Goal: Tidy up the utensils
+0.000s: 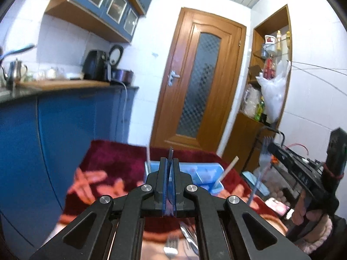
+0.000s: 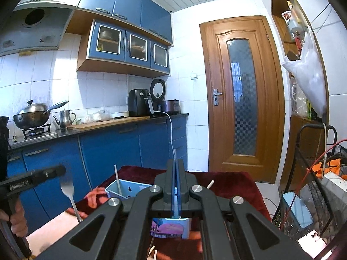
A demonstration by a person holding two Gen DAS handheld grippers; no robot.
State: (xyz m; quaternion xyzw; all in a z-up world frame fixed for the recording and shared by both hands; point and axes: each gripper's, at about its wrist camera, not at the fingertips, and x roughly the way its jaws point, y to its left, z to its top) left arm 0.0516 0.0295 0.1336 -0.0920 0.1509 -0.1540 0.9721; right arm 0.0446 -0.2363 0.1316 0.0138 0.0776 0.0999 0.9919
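Note:
My left gripper [image 1: 169, 169] is shut on a metal fork [image 2: 69, 197]; in its own view the tines [image 1: 171, 151] stick up edge-on between the pads. My right gripper [image 2: 176, 173] is shut on a thin white stick [image 2: 175, 154], held above the light blue utensil box [image 2: 125, 189], which also shows in the left wrist view [image 1: 195, 171]. Chopsticks [image 2: 117, 181] stand in the box. The right gripper appears at the right of the left wrist view, holding a fork-like utensil [image 1: 263, 162]. Another fork [image 1: 171, 247] and a spoon [image 1: 188, 236] lie on the table below the left gripper.
The table has a dark red patterned cloth [image 1: 108, 164]. Blue kitchen cabinets [image 2: 108, 147] with a stove, wok [image 2: 32, 117] and kettle stand to the left. A wooden door [image 2: 240, 97] is behind. A wire cart [image 2: 314, 184] with a blue lid and a phone is at the right.

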